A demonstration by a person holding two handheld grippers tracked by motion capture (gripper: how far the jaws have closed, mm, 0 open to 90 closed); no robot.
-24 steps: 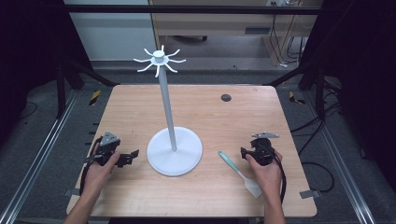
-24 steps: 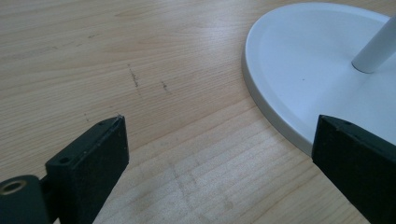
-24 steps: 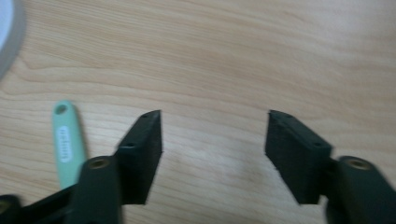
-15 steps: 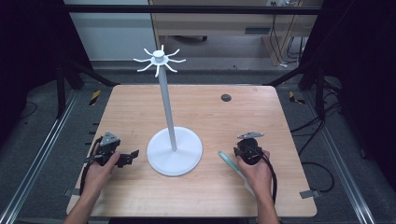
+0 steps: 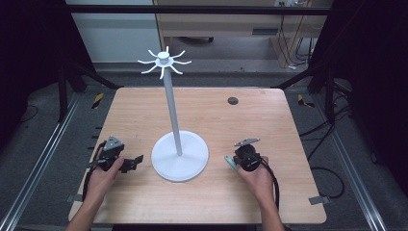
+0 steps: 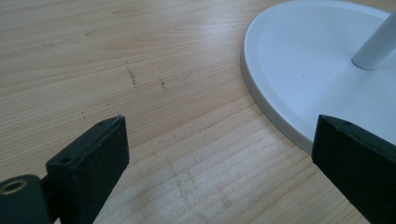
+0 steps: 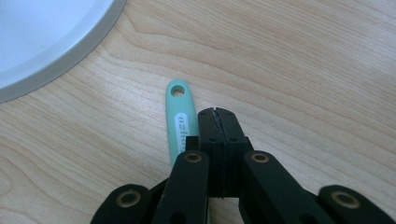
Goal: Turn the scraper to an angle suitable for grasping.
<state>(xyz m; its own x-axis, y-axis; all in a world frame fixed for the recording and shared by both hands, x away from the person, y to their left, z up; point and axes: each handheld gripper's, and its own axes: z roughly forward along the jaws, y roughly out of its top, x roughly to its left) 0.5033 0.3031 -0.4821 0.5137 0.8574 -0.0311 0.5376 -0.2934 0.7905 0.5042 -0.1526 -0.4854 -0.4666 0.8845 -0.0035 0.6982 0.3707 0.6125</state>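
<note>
Two grippers rest on the wooden worktop (image 5: 202, 110): left gripper (image 6: 219, 158) spread wide, right gripper (image 7: 218, 122) clenched, apparently empty. Its fingers lie beside the mint-green plastic handle (image 7: 180, 119), whose long axis runs roughly parallel.

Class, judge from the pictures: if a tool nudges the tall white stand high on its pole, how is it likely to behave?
The white stand probably resists tipping at first, since its round base is broad. Its pole is tall and thin, so a high push would likely rock it. On the smooth wooden table, a low push might slide it.
</note>
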